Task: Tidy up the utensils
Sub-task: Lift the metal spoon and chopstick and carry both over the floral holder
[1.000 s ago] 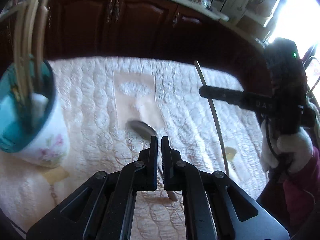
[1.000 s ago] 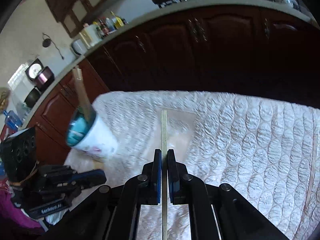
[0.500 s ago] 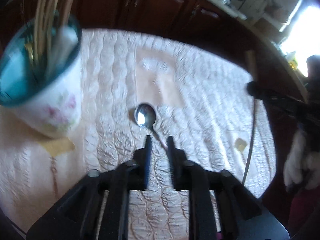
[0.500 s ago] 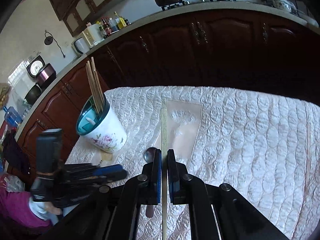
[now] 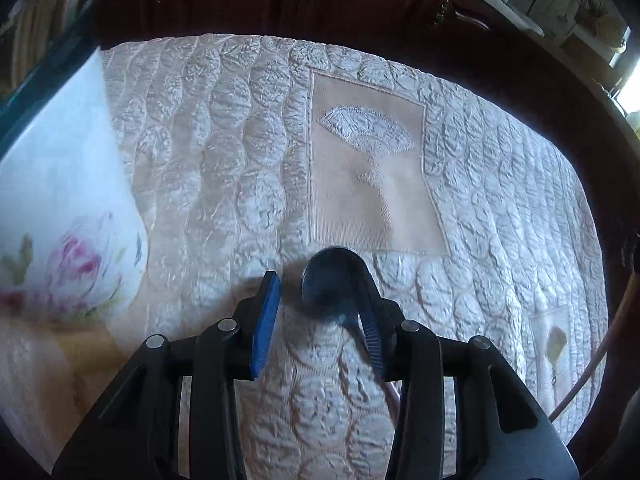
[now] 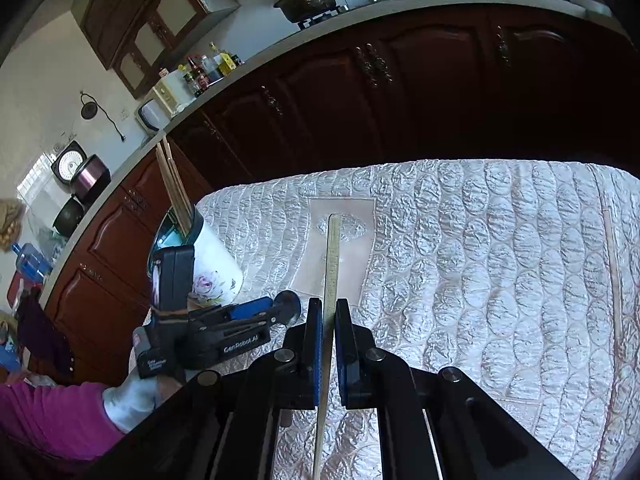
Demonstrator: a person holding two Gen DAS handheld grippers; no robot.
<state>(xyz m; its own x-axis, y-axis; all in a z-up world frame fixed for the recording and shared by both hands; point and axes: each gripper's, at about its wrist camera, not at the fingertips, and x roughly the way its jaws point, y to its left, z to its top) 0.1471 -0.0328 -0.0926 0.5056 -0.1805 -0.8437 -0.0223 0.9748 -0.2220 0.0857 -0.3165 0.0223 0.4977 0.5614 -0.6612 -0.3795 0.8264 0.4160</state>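
A metal spoon lies on the quilted tablecloth, its bowl between my left gripper's open fingers and close against the right one. The spoon bowl also shows in the right wrist view, beside the left gripper. A white floral cup with a teal inside holds several chopsticks; it stands left of the spoon, blurred in the left wrist view. My right gripper is shut on a single pale chopstick that points forward above the cloth.
Dark wooden cabinets stand behind the table. Another chopstick lies on the cloth at the far right. A beige embroidered patch marks the cloth's middle. A person's pink sleeve is at the lower left.
My left gripper has opened wide and dropped down close around the spoon's bowl. The cup has slid to the left edge of its view. The right gripper still holds the chopstick.
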